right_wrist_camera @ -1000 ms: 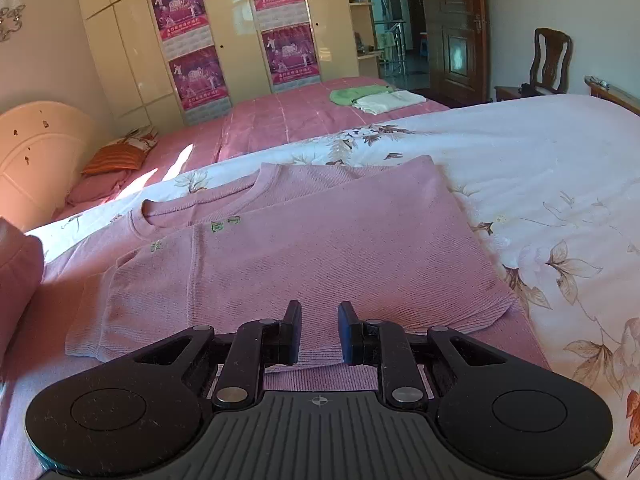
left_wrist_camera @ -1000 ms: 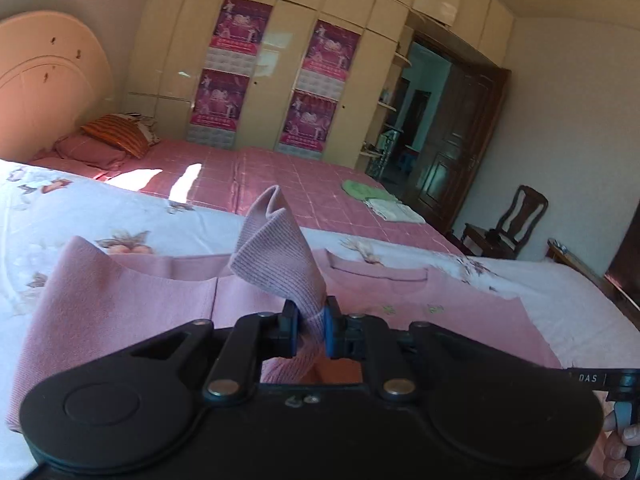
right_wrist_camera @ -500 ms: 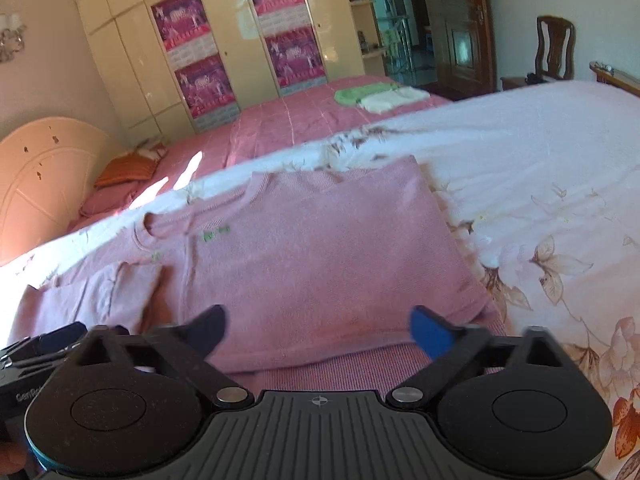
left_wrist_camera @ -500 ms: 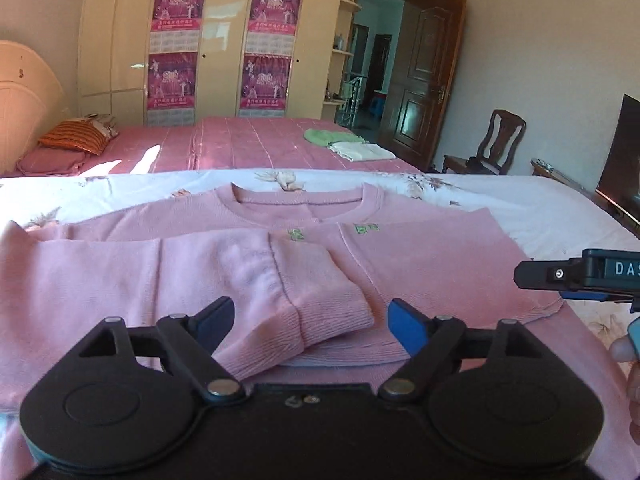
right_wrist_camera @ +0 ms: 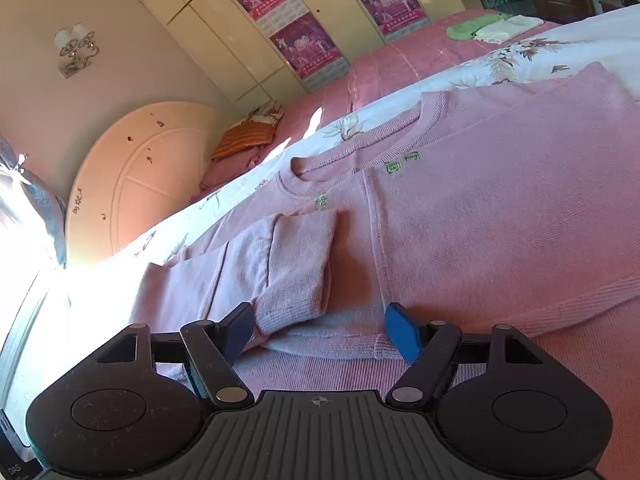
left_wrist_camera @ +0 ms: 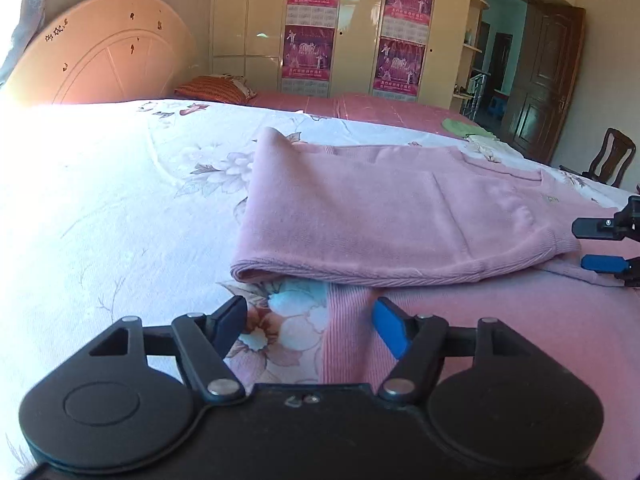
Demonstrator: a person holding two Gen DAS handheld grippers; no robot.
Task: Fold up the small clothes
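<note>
Floral bedsheet (left_wrist_camera: 120,208) spreads wide and bare to the left of the left gripper (left_wrist_camera: 308,326), whose jaws hang apart and empty above the pink sweater (left_wrist_camera: 400,216)'s hem edge. Ahead of the right gripper (right_wrist_camera: 322,330) the folded sleeve (right_wrist_camera: 288,264) lies on the sweater's body, its cuff between the parted, empty jaws. A second ago the left pinched that sleeve aloft; both jaws opened and have just been narrowing.
</note>
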